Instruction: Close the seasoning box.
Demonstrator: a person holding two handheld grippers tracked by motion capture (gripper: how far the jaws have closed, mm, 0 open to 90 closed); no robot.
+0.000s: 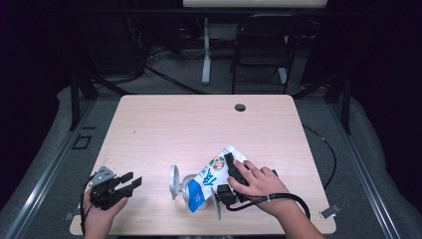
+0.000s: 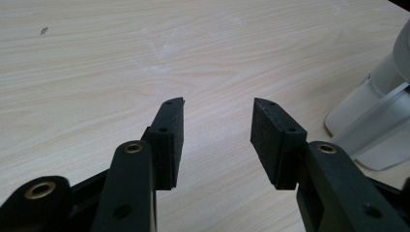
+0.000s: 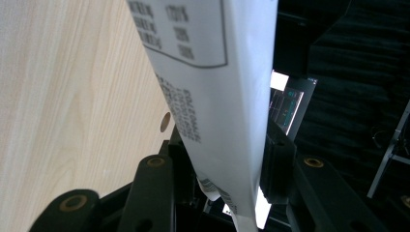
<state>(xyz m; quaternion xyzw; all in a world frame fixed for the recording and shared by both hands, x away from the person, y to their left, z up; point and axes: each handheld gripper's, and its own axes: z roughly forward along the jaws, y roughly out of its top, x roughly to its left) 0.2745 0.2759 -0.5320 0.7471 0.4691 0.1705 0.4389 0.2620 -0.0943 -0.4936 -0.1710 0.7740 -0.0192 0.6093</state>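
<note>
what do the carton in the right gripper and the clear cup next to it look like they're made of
The carton looks like coated paperboard with a smooth, slightly glossy printed skin: flat panels, folded edges and printed text in the right gripper view. The cup seems to be clear or frosted plastic, since the table shows faintly through its wall; glass cannot be ruled out. The table itself looks like pale wood-grain laminate, matte.

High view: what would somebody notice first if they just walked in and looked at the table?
Probably the colourful carton, tipped over a clear cup near the front edge of the table. The right gripper is clamped on it, and in the right gripper view the carton's white printed side sits between the black jaws. Off to the left, the left gripper waits open with nothing in it.
</note>
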